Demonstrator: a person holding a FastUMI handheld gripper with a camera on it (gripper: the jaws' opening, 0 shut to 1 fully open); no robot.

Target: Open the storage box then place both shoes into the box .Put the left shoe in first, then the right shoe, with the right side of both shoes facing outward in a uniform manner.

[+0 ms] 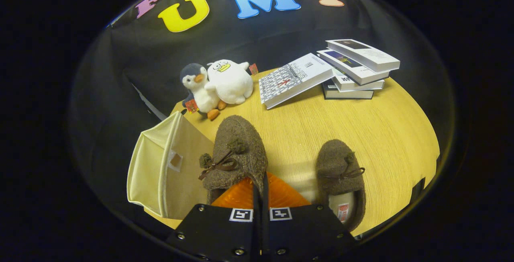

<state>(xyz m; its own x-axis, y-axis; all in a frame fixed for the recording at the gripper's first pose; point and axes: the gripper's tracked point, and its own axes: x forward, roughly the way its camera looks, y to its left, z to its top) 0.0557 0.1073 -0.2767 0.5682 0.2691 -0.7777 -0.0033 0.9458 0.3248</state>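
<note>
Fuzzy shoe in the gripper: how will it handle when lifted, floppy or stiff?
Likely floppy: the held shoe looks like soft fleece, and the gripper pinches only its heel rim, so the toe may sag. Probably light for its size. The fuzzy fabric should grip well, though the thin rim could slide out if swung.

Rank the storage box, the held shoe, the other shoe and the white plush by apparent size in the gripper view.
1. storage box
2. held shoe, gripped by the gripper at its heel rim, jaws nearly closed
3. other shoe; likely equal, the held one is nearer
4. white plush, farthest away
</note>
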